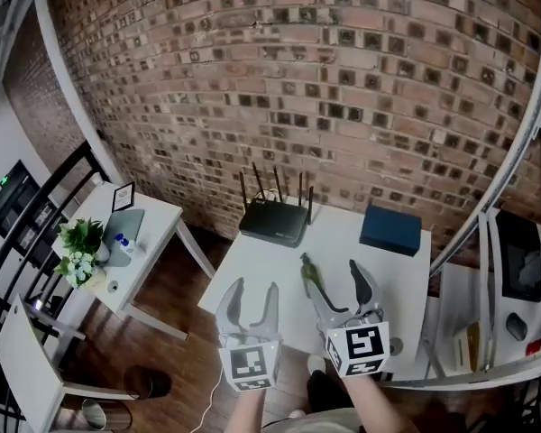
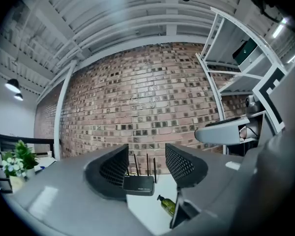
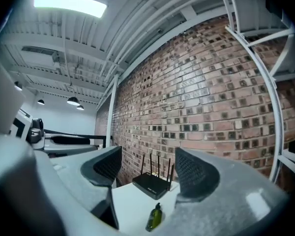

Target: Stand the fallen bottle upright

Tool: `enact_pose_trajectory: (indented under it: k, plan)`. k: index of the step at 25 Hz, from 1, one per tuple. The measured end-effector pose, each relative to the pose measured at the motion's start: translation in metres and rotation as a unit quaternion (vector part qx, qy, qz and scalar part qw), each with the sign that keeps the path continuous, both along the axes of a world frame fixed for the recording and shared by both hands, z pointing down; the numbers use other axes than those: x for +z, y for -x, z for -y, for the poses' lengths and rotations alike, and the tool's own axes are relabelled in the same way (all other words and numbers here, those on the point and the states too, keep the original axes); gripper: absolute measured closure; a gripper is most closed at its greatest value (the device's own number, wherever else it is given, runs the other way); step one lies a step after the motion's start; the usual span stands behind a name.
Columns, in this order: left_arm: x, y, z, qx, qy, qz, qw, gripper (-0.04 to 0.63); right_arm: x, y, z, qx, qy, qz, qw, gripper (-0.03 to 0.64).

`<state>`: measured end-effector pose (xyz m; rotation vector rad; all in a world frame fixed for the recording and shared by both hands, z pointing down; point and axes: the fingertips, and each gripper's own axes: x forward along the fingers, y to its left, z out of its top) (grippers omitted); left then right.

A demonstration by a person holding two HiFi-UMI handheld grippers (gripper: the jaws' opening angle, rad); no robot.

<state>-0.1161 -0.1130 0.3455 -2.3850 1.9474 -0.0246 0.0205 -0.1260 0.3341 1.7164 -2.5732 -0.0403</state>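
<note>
Fallen bottle (image 1: pixel 310 274), green w/ dark pump top, lies on its side on the white bench (image 1: pixel 252 269), just in front of the router (image 1: pixel 275 221) on the person's side, pump end toward the router. Router is black w/ 4 antennas, set at the bench's back edge vs. the brick wall (image 1: pixel 298 79). It has a small pale label on its front face, too small to read. Blue box (image 1: pixel 390 230) sits right of the router, no print legible. Left gripper (image 1: pixel 252 298) is in front of the router & left of the bottle, jaws spread, nothing btwn the pads. Right gripper (image 1: pixel 340 289) is in front-right of the router, just beside the bottle, jaws spread wide. Its own view shows the bottle low btwn the two jaws but ahead of them, pads not on it. Each gripper's marker cube (image 1: pixel 250 365) shows only b/w square patterns, no words. Left of the router, well apart, is a side table (image 1: pixel 153 228) w/ a plant (image 1: pixel 81 246).
</note>
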Motion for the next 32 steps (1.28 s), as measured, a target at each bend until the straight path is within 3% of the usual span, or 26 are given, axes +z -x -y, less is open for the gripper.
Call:
enact_pose_trajectory:
  k: [9,18,24,32]
  plan:
    - [0.002,-0.011,0.108,-0.018,0.012,0.007,0.9997,0.337,0.004,-0.027,0.124,-0.006,0.016,0.020,1.000,0.290]
    - [0.051,0.000,0.162,0.009,0.065,0.013,0.9978,0.337,0.079,-0.019,0.170,-0.004,0.098,-0.029,0.995,0.290]
    - [0.102,-0.002,0.187,0.043,0.114,0.014,0.9924,0.337,0.148,-0.006,0.182,-0.014,0.187,-0.041,0.981,0.290]
    - [0.176,-0.011,0.206,0.078,0.182,-0.001,0.9802,0.336,0.238,-0.001,0.202,-0.036,0.301,-0.056,0.951,0.290]
